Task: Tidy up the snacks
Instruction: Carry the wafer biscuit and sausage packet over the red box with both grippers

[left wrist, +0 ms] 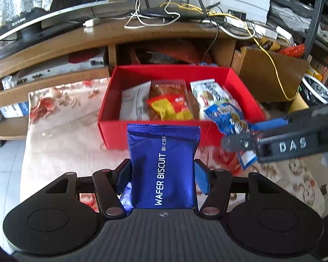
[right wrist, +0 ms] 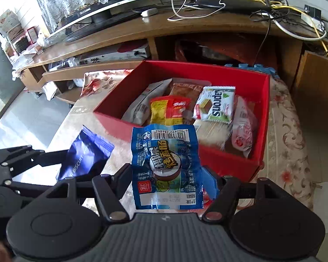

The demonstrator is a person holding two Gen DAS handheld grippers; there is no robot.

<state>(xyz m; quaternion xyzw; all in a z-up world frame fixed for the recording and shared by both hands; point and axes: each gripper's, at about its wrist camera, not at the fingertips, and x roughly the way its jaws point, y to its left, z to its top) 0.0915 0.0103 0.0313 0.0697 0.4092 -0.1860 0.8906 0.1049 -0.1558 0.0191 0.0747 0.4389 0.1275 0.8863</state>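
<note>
Left gripper (left wrist: 163,174) clamped on a dark blue wafer biscuit packet (left wrist: 164,163), pads pressing both long sides, packet upright and raised just short of the near wall of the red box (left wrist: 155,135). Right gripper (right wrist: 167,181) clamped on a light blue snack pouch (right wrist: 166,168), barcode end uppermost, top edge overlapping the same near wall. Seen from the left wrist, pouch hanging over the box's near right corner.

Inside the red box: white packet (right wrist: 142,107) at the left wall, yellow-and-red packet (right wrist: 168,111) beside it, brown packet (right wrist: 185,89) behind, green-and-white wafer pack (right wrist: 216,104) right of centre, pink-and-white packet (right wrist: 242,128) against the right wall. Box floor largely covered; little bare room beyond a pale patch near the front right.

Red box resting on a flowered cloth (left wrist: 61,131) over the counter (right wrist: 288,144). Left of the box, open cloth up to the counter edge. Right of the box, only a narrow strip before the edge. Behind the box, a wooden TV stand (left wrist: 142,37) close to its far wall.
</note>
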